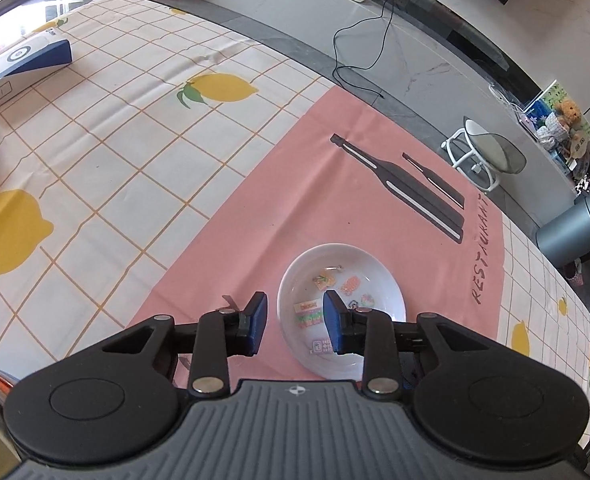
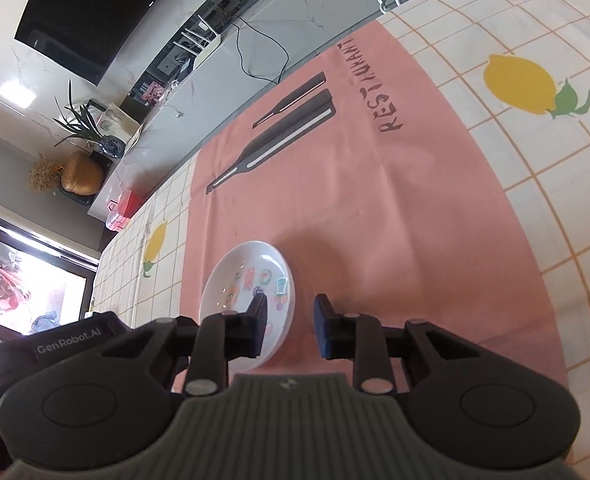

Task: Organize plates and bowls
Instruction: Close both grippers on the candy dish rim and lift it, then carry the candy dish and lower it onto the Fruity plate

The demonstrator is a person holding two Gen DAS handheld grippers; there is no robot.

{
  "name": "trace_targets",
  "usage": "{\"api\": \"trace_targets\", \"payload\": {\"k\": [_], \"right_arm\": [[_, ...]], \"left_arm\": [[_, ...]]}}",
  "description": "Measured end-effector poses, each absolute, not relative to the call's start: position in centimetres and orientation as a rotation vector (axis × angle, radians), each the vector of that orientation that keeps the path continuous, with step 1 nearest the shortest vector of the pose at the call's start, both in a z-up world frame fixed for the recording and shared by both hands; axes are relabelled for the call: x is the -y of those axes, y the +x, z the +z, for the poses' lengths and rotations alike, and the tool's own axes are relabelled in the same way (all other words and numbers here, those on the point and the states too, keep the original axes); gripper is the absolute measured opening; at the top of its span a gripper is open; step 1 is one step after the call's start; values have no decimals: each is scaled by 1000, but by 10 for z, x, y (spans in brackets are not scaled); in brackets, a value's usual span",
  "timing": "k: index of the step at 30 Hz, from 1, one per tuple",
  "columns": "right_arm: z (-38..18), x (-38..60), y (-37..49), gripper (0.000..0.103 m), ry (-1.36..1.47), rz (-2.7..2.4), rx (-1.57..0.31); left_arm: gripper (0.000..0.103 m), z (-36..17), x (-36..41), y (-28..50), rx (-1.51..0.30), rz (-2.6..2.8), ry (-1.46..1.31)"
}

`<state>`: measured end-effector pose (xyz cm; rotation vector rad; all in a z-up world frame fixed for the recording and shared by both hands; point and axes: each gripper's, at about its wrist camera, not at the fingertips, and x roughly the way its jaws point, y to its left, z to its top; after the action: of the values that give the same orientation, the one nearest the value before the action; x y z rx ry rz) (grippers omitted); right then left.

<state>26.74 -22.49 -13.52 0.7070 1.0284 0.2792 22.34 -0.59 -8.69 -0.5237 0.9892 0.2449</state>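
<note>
Left claw (image 1: pixel 295 322) released, jaws apart, hovering over the near-left rim of the bowl (image 1: pixel 341 310); one blue pad reads outside the rim, the other over the inside, so it looks to straddle the wall, though whether either pad touches cannot be told. Right claw (image 2: pixel 289 326) also released, jaws apart, at the bowl's opposite edge, its left pad over the inside, its right pad over bare mat. Nothing is held by either. Bowl: likely glazed ceramic, so stiff, moderately heavy for its size, slick, and breakable if dropped or knocked. Best hold is a pinch across the rim wall, one pad inside and one outside; a glossy surface may slip, so grip squarely and lift level. Looks: shallow, round, white, glossy, with small colourful sticker-like decals on the inside bottom; otherwise empty, upright. It sits on the near part of the pink mat (image 1: pixel 375 216), which lies on the lemon-print cloth (image 1: pixel 115 152) covering the bench. Beyond the bowl the mat carries black knife shapes and the word RESTAURANT. No other plates or bowls show in either view.
</note>
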Motion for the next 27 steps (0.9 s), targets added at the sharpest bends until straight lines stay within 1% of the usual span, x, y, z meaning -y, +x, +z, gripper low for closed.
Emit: {"api": "trace_targets", "payload": {"k": [1,2,3,7,10,11,13,20,27], "right_arm": [[-137,223,269,17,705,276,-1036],[-140,222,270,15,706,271,-1047],[-141,222,270,10,713,271,-1049],[-144,221,271,2,732,276,-1048],[-143,222,269,2,720,267,-1043],[-142,222,268,2,716,263,-1040],[-141,224,266,2,712,260,-1037],[-135,238,255,2,709,240,-1018],[-111,255,228,2,718,233,-961]], "left_arm": [[36,-88,6,225,-992,246,-524],[33,-90,6,226,-995,247,-522],[32,-92,7,228,-1000,251,-518],[23,-99,8,230,-1020,266,-514],[16,-103,9,230,-1031,272,-514],[10,-104,11,230,-1038,263,-508],[6,-106,15,230,-1049,251,-498],[4,-94,30,222,-1028,210,-461],[3,-70,41,198,-991,144,-464]]}}
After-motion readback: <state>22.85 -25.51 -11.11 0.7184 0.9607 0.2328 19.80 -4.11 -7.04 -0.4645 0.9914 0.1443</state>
